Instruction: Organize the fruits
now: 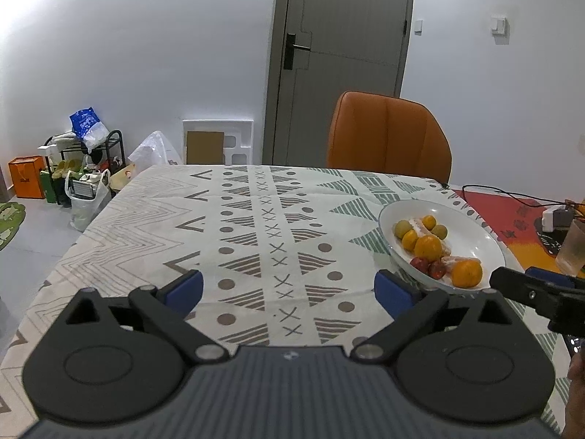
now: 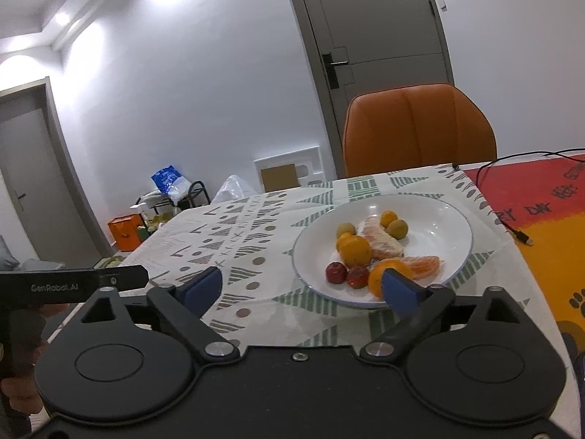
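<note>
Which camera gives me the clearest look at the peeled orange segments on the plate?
The right wrist view: the peeled orange segments lie in plain sight on the white plate, beside a whole orange. The left wrist view shows them smaller, mostly hidden behind that orange.

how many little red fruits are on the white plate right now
2. The left red fruit and the right red fruit touch side by side at the white plate's near edge. Others may be hidden.

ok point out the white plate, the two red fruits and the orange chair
white plate (image 2: 449, 219): right wrist view, bare inner wall.
red fruits (image 2: 336, 272): right wrist view, left one's middle.
orange chair (image 2: 416, 131): right wrist view, backrest centre.
</note>
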The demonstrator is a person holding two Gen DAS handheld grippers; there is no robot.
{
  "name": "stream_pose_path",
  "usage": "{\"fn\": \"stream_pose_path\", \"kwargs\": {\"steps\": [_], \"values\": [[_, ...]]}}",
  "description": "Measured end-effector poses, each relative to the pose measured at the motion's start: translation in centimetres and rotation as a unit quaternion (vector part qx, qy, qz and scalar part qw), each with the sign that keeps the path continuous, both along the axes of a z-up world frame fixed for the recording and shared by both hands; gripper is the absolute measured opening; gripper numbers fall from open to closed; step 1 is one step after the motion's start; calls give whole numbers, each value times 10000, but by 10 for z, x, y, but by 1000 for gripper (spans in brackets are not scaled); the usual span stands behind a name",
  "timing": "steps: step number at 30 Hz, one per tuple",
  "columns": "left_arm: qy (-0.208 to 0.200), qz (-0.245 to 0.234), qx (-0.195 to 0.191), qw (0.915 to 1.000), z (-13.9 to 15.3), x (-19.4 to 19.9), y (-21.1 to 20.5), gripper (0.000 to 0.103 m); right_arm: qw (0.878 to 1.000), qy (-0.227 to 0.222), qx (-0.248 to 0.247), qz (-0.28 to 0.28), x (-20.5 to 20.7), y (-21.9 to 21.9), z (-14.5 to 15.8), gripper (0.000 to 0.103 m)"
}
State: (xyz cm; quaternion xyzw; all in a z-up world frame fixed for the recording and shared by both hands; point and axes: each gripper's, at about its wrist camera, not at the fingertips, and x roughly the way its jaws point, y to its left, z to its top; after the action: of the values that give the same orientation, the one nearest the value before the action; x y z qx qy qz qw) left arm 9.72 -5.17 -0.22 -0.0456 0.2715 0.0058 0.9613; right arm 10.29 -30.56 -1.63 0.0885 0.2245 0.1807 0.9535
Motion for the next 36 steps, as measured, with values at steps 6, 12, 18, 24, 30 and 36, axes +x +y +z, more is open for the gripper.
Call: {"fn": "stream_pose_path", "kwargs": {"steps": [6,12,18,24,30,36], "values": [[-53,6,67,10000,4,-10,5,103,9999,-7,81,90,-9,2,3,103],[-30,32,52,10000,2,-17,9,103,9997,60,158,181,-18,3,5,103],[37,2,-63,10000,-1,-24,15,103,9996,9,119,264,-28,5,8,103],[-20,2,-70,10000,1,-34,19,103,9994,25,80,330,-31,9,8,103],[-42,42,-65,10000,1,-41,24,103,9991,69,24,413,-32,13,5,103],[-21,105,-67,9999,0,-41,28,103,9988,104,-7,478,-35,16,2,103]]}}
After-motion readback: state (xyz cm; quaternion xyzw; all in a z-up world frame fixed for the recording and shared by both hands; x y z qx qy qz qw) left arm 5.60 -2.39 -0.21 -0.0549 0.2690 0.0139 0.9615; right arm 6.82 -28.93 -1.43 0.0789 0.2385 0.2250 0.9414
